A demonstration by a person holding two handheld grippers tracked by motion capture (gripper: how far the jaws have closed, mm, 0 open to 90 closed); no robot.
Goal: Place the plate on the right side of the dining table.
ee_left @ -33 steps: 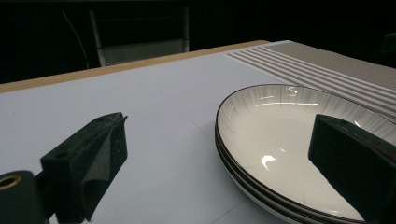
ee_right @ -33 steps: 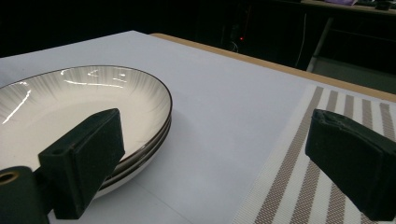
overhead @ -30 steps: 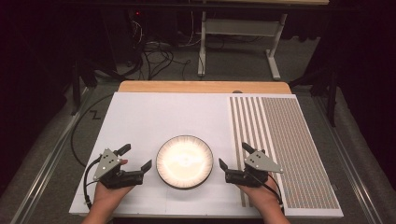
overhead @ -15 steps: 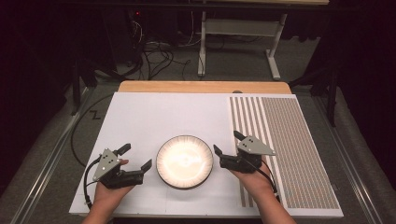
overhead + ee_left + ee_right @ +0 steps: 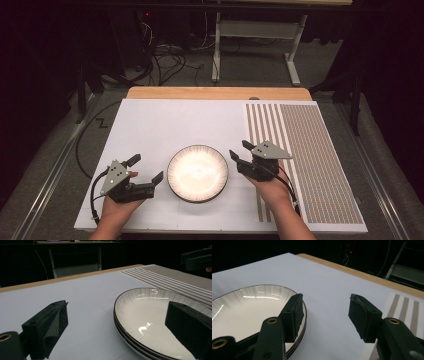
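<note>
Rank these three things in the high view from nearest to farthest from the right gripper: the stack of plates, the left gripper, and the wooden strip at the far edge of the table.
1. The stack of plates, just left of the right gripper, near its jaw tips.
2. The left gripper, beyond the plates, at the table's left front.
3. The wooden strip, along the far edge.

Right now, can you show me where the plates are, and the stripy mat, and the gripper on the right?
plates [image 5: 197,172], high view, middle of the top plate's white face.
stripy mat [image 5: 320,165], high view, its finely striped part.
right gripper [image 5: 239,150], high view, midway between its fingertips.
</note>
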